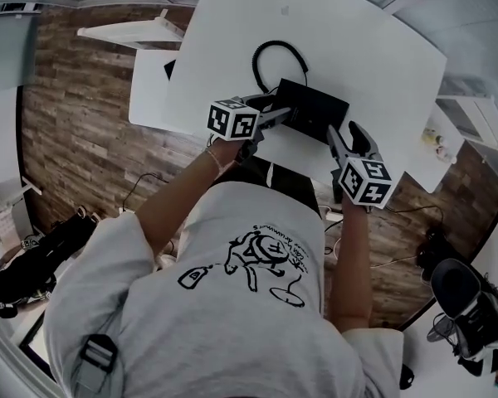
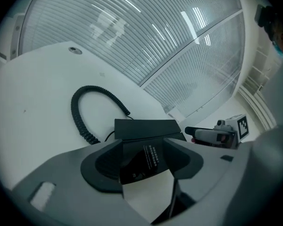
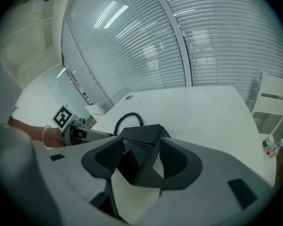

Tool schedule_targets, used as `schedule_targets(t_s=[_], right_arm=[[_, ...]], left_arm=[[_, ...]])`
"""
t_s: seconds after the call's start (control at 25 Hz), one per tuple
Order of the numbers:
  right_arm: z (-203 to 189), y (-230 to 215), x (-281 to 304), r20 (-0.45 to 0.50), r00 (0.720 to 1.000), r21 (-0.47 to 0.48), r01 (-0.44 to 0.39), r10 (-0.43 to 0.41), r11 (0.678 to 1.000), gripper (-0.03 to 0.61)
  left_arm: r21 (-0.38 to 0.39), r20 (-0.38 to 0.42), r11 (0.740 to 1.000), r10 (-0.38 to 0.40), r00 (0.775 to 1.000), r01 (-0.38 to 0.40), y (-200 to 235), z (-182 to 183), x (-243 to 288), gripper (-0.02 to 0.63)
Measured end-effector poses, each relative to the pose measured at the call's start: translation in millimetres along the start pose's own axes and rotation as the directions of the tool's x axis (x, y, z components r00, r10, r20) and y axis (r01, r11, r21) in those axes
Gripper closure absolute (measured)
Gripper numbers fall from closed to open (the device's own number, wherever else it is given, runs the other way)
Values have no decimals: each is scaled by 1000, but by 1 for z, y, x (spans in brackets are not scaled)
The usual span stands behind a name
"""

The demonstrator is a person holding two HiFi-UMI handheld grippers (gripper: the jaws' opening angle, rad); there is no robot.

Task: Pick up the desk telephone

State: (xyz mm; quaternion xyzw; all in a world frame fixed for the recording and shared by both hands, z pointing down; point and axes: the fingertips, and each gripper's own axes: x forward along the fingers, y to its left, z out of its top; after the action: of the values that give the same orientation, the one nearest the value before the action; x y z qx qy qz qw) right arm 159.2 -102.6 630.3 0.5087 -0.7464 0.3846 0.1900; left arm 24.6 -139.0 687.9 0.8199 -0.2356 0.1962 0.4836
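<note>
The black desk telephone (image 1: 311, 110) lies on the white table (image 1: 357, 48), its coiled cord (image 1: 270, 52) looping away behind it. My left gripper (image 1: 280, 114) is at the phone's left end and my right gripper (image 1: 344, 135) at its near right corner. In the left gripper view the phone (image 2: 146, 128) has its labelled end between the wide jaws of the left gripper (image 2: 144, 161). In the right gripper view a corner of the phone (image 3: 141, 135) sits between the spread jaws of the right gripper (image 3: 139, 161), with table showing beside it. Neither pair of pads visibly presses on it.
The table's near edge runs just below the phone. A white shelf unit (image 1: 133, 31) stands at the far left and a black office chair (image 1: 473, 297) at the lower right. Small bottles (image 3: 272, 147) sit off the table's right end, beside a white chair (image 3: 273, 98).
</note>
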Motion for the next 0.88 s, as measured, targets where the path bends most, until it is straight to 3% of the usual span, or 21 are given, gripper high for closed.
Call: schedule_targets(t_s=[0.36,0.68,0.88], right_arm=[[-20,-8,24,-37,999,41,-20,22,999,359],[-32,-15,34,-45,998,77,-28,32,997,360],[-32,-14,33,-55,998,65,-20,23,998,367]], left_arm=[[-95,-12,995,-18,1000,16,23,-10,17,327],[-143,-13,988,-60,998,58,22,-19,27,324],[-110,-56,993,-38,998,32,21,-21,27,325]])
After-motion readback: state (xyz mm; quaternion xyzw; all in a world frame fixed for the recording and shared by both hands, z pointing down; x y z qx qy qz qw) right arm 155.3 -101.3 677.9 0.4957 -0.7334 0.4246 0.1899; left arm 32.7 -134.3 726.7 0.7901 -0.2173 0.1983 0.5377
